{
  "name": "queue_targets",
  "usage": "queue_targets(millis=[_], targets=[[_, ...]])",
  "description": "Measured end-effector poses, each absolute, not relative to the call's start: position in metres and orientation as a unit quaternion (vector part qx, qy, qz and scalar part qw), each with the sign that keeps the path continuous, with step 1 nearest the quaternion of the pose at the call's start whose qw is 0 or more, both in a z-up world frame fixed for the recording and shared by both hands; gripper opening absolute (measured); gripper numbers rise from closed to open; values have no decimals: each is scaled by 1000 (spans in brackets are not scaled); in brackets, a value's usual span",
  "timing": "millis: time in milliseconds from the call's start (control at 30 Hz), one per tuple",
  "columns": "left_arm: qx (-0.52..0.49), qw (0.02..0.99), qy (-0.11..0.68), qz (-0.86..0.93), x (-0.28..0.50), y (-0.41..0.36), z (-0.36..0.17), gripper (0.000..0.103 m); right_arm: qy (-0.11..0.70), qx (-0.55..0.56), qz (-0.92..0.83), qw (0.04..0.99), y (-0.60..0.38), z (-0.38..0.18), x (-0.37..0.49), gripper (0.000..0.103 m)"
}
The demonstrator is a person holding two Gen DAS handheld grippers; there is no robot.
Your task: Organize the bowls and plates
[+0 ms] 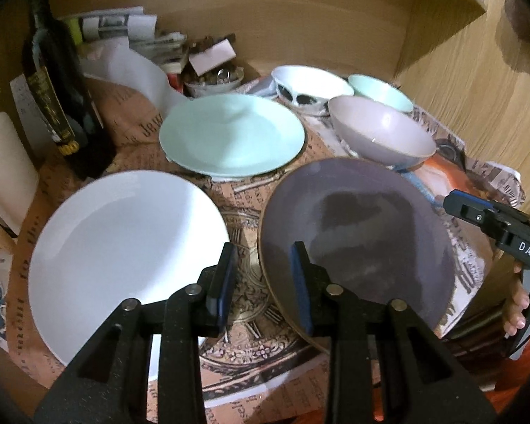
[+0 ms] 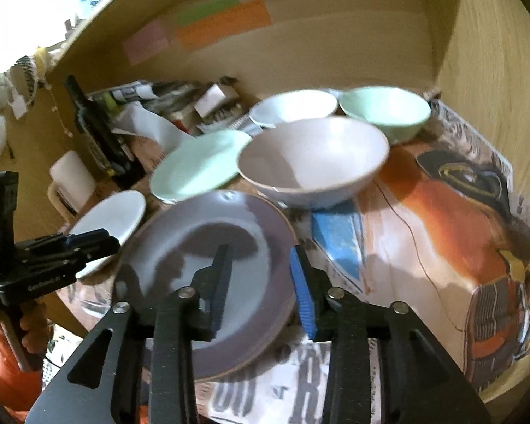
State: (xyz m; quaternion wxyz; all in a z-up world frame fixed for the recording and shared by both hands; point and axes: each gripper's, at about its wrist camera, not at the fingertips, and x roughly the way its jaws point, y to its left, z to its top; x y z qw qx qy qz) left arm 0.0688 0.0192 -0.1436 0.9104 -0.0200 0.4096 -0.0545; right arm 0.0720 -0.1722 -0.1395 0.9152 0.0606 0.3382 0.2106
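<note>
A white plate [image 1: 123, 247], a purple plate [image 1: 364, 240] and a mint plate [image 1: 229, 134] lie on the paper-covered table. Behind them stand a pale pink bowl [image 1: 381, 134], a white patterned bowl [image 1: 311, 88] and a mint bowl [image 1: 381, 92]. My left gripper [image 1: 265, 282] is open and empty, above the gap between the white and purple plates. My right gripper [image 2: 261, 282] is open and empty over the near right rim of the purple plate [image 2: 208, 268]. The pink bowl [image 2: 311, 159], mint bowl [image 2: 385, 109] and mint plate [image 2: 198, 166] lie beyond it.
A dark bottle [image 1: 56, 81] stands at the left, with a white cup [image 1: 3, 169] near it. Newspapers and a small cluttered bowl [image 1: 212, 81] fill the back. Wooden walls close the back and right side [image 1: 477, 88]. The right gripper's body [image 1: 498, 226] shows at the table's right edge.
</note>
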Motion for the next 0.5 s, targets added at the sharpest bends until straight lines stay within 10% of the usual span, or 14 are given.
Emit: queue_targets(millis=[333, 500], targets=[[-20, 944, 330, -15, 39, 42, -101, 81, 288, 61, 264, 919, -136, -111, 64, 68], [-26, 948, 317, 8, 29, 64, -93, 88, 289, 54, 294, 910, -108, -107, 69, 69]])
